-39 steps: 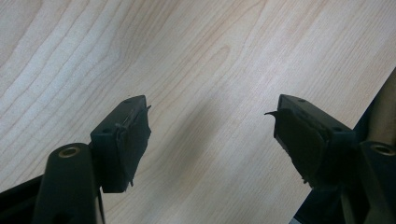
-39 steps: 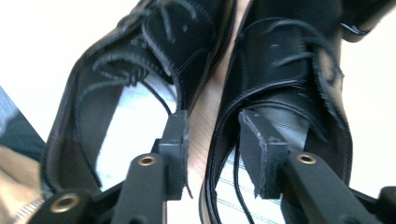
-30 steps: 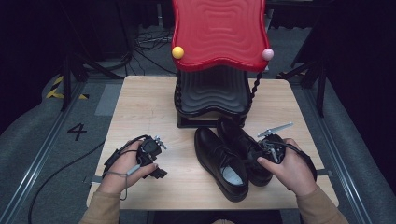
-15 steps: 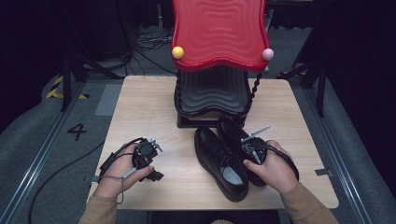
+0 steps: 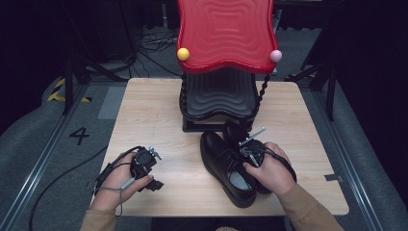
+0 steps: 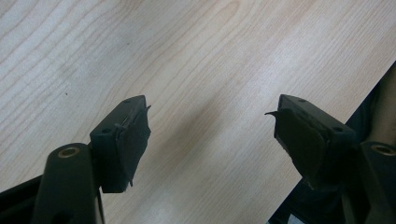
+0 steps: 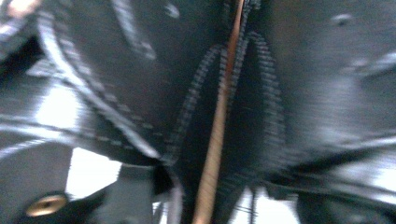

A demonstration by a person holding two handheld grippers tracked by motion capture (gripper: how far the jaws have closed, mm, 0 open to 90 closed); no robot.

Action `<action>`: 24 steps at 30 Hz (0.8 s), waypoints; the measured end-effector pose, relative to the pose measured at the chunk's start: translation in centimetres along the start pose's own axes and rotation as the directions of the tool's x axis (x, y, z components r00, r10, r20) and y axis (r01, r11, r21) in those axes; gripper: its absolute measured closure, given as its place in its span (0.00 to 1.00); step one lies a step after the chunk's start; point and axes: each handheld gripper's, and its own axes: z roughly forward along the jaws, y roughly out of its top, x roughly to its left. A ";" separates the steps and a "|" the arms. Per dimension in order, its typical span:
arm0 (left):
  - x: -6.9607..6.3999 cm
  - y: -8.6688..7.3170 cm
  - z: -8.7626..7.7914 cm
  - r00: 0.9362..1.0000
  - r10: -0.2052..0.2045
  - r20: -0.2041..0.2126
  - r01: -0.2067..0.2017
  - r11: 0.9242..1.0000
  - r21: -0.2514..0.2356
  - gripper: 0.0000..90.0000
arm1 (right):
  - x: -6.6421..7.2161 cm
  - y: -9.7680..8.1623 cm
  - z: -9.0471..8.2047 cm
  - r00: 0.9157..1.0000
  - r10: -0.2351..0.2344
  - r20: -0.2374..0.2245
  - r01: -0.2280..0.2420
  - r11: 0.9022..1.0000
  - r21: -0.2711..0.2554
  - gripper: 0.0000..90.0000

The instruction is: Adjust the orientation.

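Compared with a second ago, the right gripper point(image 5: 248, 153) sits lower over the black shoes point(image 5: 226, 168) beside the rack point(image 5: 219, 98), jaws closing around both touching collars, which may slip; the left gripper point(image 6: 210, 135) is spread.

The counter point(image 5: 154, 110) lies bare along its left edge and across its front left corner, giving a gripper room to pass. A red and black rack point(image 5: 223, 72) blocks the middle of the back edge. Two black shoes point(image 5: 226, 163) lie just in front of it, closing the middle toward the front edge. The right edge is bare.
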 end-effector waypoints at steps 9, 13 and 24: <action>0.1 0.2 0.2 1.000 0.010 0.002 -0.010 1.000 -0.004 0.30 | 0.2 0.2 -0.2 0.999 0.051 0.012 -0.051 0.999 0.003 0.82; 0.0 0.5 0.3 1.000 0.012 0.003 -0.012 1.000 0.001 0.30 | 0.4 0.3 -0.2 0.999 0.044 0.022 -0.044 0.999 0.009 0.80; -0.1 1.5 0.8 0.999 0.037 0.012 -0.037 0.999 0.004 0.30 | 0.2 1.7 0.1 0.998 0.063 0.021 -0.065 0.991 0.117 0.80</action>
